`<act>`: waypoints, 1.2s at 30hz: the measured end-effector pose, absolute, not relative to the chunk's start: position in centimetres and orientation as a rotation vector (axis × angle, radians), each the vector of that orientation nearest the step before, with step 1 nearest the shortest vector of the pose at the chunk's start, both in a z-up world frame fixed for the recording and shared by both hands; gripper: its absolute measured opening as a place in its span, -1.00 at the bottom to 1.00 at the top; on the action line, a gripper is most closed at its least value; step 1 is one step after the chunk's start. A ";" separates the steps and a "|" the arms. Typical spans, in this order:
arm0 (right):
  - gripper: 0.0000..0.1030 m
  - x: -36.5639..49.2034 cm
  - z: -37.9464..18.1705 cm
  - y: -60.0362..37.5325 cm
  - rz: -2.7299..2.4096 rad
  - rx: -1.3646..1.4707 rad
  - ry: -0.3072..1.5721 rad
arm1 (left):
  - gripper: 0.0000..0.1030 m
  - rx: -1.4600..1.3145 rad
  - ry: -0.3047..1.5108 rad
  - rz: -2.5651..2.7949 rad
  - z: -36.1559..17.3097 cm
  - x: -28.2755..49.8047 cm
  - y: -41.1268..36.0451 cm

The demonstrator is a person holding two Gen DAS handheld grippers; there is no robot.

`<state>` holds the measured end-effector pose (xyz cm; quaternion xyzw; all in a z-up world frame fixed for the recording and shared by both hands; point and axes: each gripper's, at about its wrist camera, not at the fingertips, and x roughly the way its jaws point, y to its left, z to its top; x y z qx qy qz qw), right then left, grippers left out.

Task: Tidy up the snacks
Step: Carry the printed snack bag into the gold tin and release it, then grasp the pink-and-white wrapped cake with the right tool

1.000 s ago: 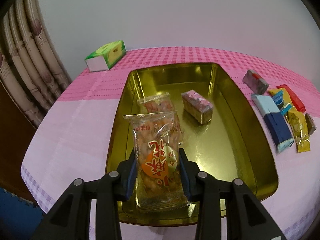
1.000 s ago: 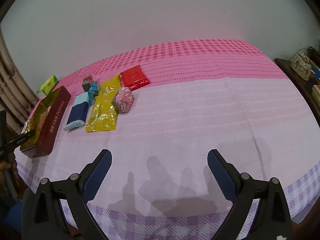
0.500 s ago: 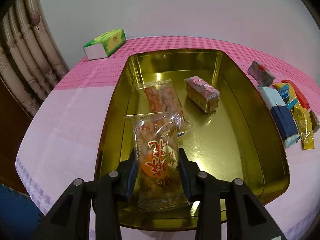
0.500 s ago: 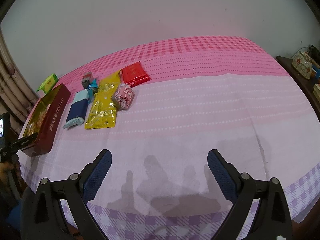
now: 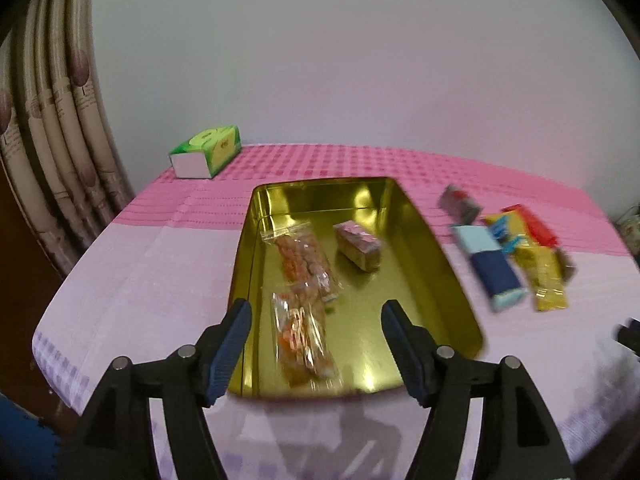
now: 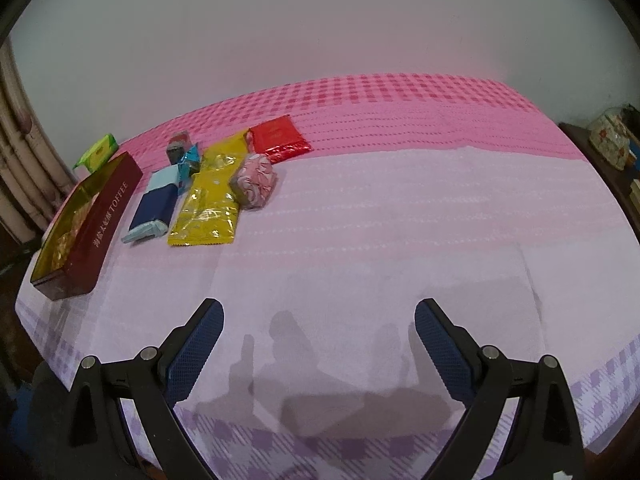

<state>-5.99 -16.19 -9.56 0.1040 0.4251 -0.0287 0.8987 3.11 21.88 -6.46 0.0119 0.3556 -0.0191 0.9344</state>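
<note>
A gold-lined tin, maroon outside, holds two clear peanut packets and a pink wrapped cake. The nearer peanut packet lies blurred on the tin floor, the other packet beyond it. My left gripper hangs above the tin's near end, its jaws opening wide and nothing pressed between them. Loose snacks lie right of the tin: a blue pack, a yellow pack, a red pack, a pink wrapped cake. My right gripper stands open over bare cloth.
A green tissue box sits at the table's far left corner. Curtains hang at the left. The pink and lilac tablecloth spreads wide to the right. A shelf with a floral jar stands beyond the table's right edge.
The left gripper let go of the peanut packet, which dropped into the tin, and the gripper pulled back and up. The right gripper stayed still.
</note>
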 end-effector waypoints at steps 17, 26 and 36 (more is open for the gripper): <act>0.17 7.0 -8.8 -9.9 -0.085 0.034 0.928 | 0.36 -0.116 0.696 -0.209 -4.7 -6.1 20.5; -0.64 5.9 -9.3 -11.7 -0.127 0.020 0.950 | 0.36 -0.150 0.687 -0.196 -4.5 -6.0 21.1; -0.64 4.2 -3.2 -14.5 -0.244 -0.063 0.873 | 0.36 -0.103 0.669 -0.161 -4.2 -6.9 20.1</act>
